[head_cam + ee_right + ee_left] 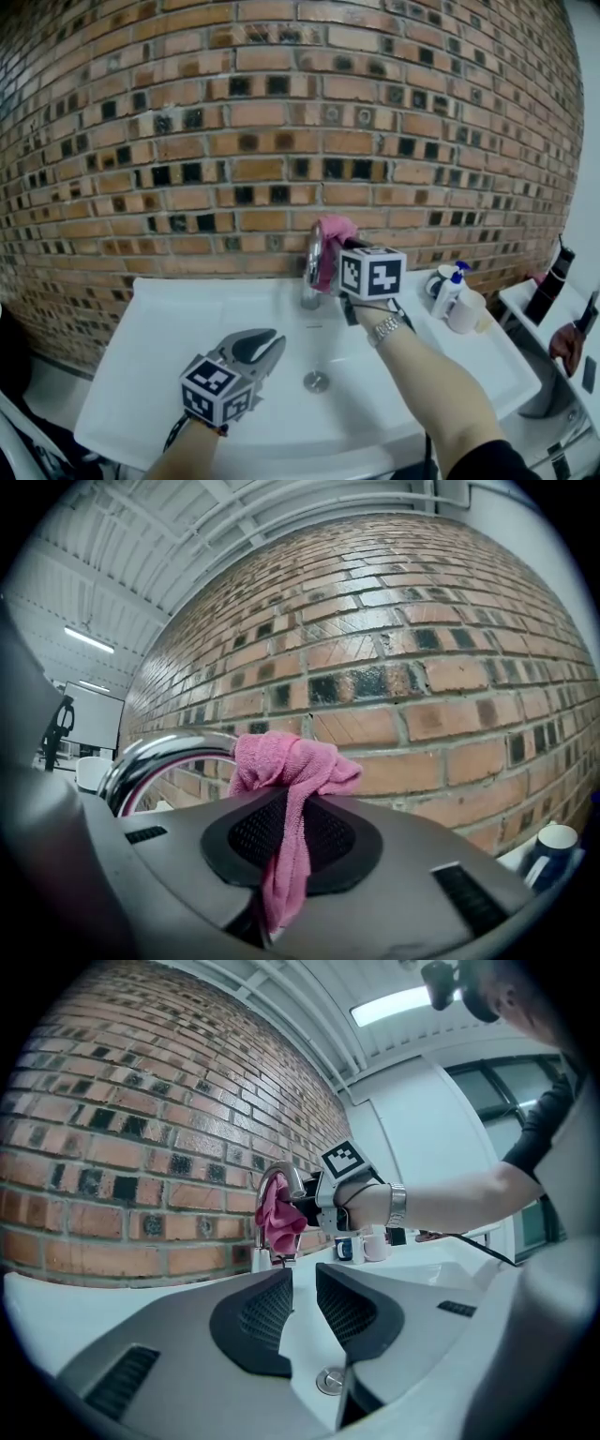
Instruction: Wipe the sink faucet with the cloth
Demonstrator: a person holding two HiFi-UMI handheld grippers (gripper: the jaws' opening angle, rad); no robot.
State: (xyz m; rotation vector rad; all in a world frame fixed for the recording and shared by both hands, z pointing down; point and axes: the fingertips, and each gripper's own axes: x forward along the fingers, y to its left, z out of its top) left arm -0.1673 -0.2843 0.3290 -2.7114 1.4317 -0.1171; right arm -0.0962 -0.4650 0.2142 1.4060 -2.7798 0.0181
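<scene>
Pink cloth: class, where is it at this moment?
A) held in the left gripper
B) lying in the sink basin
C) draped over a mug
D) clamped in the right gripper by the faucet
D: the right gripper is shut on the cloth, close beside the curved faucet.

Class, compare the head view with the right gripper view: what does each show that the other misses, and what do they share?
Head view only: the sink drain, the left claw, a spray bottle. Right gripper view only: how the right claw clamps the pink cloth, and a ceiling light. Both: that cloth, the chrome faucet, the brick wall.
</scene>
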